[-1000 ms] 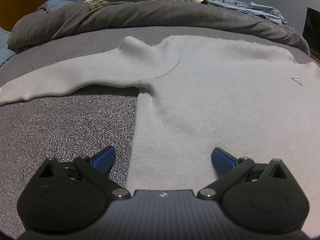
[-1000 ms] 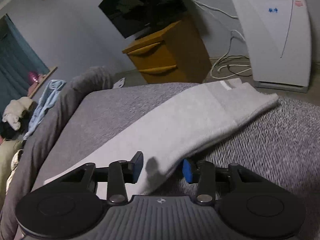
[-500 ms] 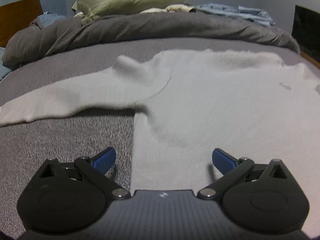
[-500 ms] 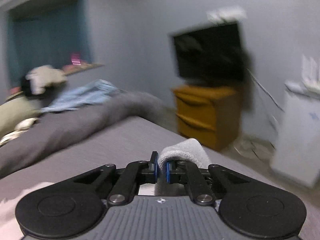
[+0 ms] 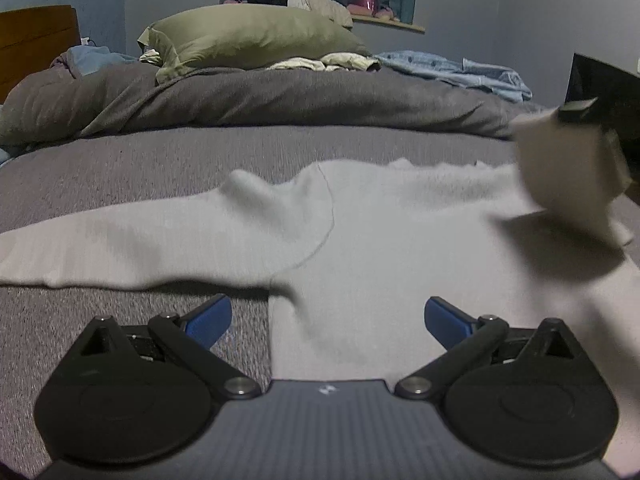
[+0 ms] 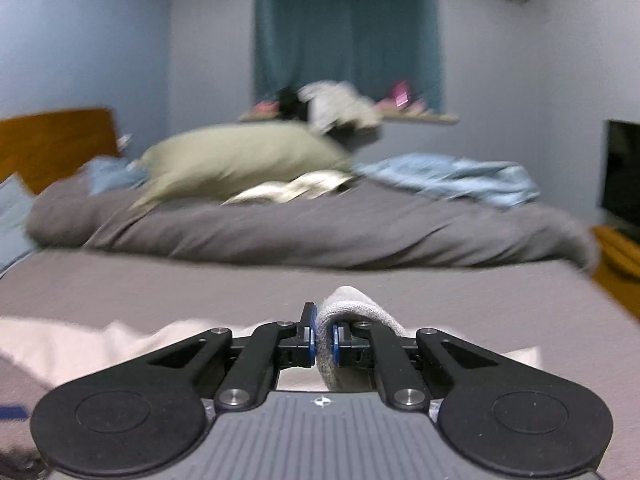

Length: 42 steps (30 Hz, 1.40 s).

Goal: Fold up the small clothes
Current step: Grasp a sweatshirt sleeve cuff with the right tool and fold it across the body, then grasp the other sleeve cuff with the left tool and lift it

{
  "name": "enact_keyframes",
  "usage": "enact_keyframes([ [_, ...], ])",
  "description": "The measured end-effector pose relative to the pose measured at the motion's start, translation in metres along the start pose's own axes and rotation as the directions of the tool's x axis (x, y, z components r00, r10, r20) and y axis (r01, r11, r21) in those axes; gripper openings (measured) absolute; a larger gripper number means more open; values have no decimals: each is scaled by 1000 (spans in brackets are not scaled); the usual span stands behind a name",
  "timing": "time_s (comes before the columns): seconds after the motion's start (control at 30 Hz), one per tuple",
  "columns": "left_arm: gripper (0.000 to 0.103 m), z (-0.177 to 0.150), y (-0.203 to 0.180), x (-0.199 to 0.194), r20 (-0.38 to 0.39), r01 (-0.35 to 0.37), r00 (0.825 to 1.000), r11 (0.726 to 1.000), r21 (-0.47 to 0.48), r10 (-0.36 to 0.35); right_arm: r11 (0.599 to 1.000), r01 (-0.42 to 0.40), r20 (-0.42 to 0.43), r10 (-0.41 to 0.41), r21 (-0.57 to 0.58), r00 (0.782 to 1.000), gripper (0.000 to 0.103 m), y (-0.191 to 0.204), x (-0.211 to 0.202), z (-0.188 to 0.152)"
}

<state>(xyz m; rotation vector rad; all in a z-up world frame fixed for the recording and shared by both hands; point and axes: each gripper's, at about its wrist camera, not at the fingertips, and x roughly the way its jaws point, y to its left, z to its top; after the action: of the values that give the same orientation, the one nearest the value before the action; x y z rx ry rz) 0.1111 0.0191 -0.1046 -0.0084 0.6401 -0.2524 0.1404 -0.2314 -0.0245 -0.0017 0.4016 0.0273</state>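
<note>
Blur smears sleeve (image 6: 352, 312) pinched in right gripper (image 6: 324, 338); left gripper (image 5: 328, 316) gapes, empty.

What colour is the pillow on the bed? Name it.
Olive green; the pillow shows sharpest in the left wrist view.

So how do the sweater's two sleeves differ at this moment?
The left sleeve of the pale knit sweater lies flat and stretched out on the grey bedcover; the right sleeve is lifted off it, casting a shadow on the sweater's body. No tool touches the left sleeve, since the left tool is open, while the right tool is shut on the right sleeve. Both are the same pale knit.
</note>
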Motion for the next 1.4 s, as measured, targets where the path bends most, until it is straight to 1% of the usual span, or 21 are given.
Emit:
enact_keyframes([
  [0.17,103,5,10,4,7,-9,1000,1000,-5,9,994,-73,-70,67,-84,995,8,82,26,-28],
  [0.3,103,2,13,9,-8,-13,1000,1000,-13,13,989,-104,-141,89,-101,986,10,112,42,-52],
  [0.33,103,1,13,10,-13,-12,1000,1000,-13,11,986,-135,-174,117,-94,978,17,113,46,-60],
  [0.4,103,0,11,13,-23,-12,1000,1000,-8,12,972,-224,-240,201,-74,950,38,112,53,-68],
  [0.43,103,-1,9,14,-27,-8,1000,1000,-2,8,959,-275,-273,247,-66,930,53,111,55,-70],
  [0.47,103,-2,8,15,-30,-4,1000,1000,5,4,954,-294,-278,268,-58,922,53,109,54,-70],
  [0.53,103,-3,2,15,-27,10,1000,1000,28,-9,954,-299,-258,285,-17,923,55,93,42,-70],
  [0.63,103,-5,-9,16,-31,31,999,998,59,-29,956,-282,-275,293,82,916,55,68,35,-64],
  [0.77,103,-3,-29,21,-70,75,995,997,21,-73,963,-257,-277,270,82,922,58,33,8,-55],
  [0.87,103,4,-52,22,-75,119,990,993,10,-118,959,-243,-261,274,146,926,59,0,-7,-50],
  [0.93,103,9,-69,23,-62,144,988,989,40,-142,961,-204,-245,247,186,938,63,-21,-13,-52],
  [1.03,102,14,-98,33,-53,158,987,978,139,-152,982,-105,-267,145,155,953,63,-43,-16,-67],
  [1.1,89,15,-119,44,-87,207,978,951,230,-191,989,-44,-294,84,140,952,63,-55,-15,-78],
  [1.13,75,15,-129,50,-106,230,972,934,273,-208,988,-20,-310,67,152,948,63,-63,-14,-84],
  [1.17,68,13,-140,56,-121,237,971,916,324,-208,986,-6,-322,61,169,945,63,-71,-16,-88],
  [1.23,65,11,-157,65,-115,208,977,897,391,-177,982,14,-341,52,188,939,63,-80,-14,-97],
  [1.27,56,8,-160,67,-109,205,978,890,407,-176,983,26,-346,39,179,938,63,-82,-12,-101],
  [1.3,47,7,-164,70,-111,215,976,885,412,-185,985,35,-349,25,166,937,62,-84,-11,-105],
  [1.33,22,7,-166,73,-125,232,972,883,408,-197,987,41,-349,16,153,937,62,-86,-12,-108],
  [1.37,4,7,-166,75,-136,245,969,887,390,-208,988,42,-348,13,148,937,62,-86,-11,-111],
  [1.4,3,8,-164,77,-144,265,963,895,359,-228,988,44,-348,10,147,937,62,-86,-10,-112],
])
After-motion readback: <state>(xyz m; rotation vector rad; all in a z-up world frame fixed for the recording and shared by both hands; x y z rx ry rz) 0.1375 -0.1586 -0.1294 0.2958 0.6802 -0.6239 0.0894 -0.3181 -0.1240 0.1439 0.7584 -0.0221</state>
